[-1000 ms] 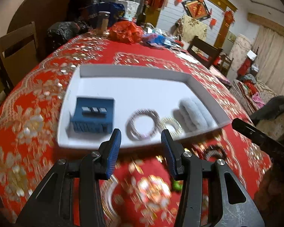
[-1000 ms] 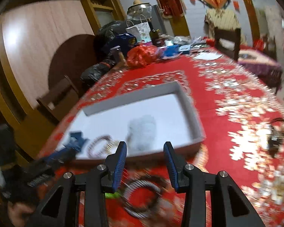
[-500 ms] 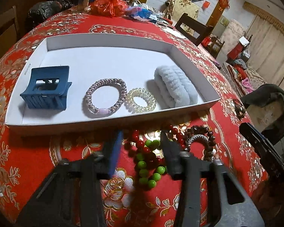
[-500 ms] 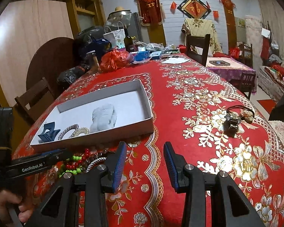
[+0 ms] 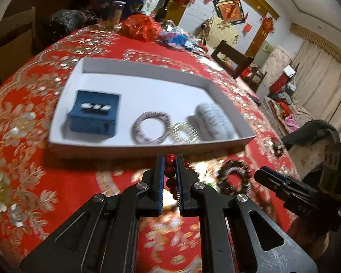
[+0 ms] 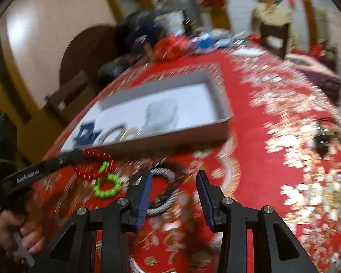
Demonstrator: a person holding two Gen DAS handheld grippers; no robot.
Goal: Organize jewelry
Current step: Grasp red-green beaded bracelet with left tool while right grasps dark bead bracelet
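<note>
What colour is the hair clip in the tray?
Dark blue; the hair clip shows best in the left wrist view.

Red cloth [image 5: 84, 182] over the surface: woven, shiny gold floral pattern. White tray [image 5: 227, 95]: matt, card-like walls. Blue hair claw [image 5: 93, 113]: smooth plastic. Grey scrunchie [image 5: 212, 121]: fuzzy fabric. Red beads [image 5: 169, 166]: glossy, smooth. Left gripper [image 5: 169, 159]: matt black plastic, ribbed blue pads, bright metal screws. Green beads [image 6: 106, 186]: glossy plastic look.

In the tray [image 5: 227, 145], mid-frame on the bench [image 5: 34, 170]: hair claw [image 5: 94, 115] left, scrunchie [image 5: 212, 121] right, two hair ties [image 5: 151, 127] between.
</note>
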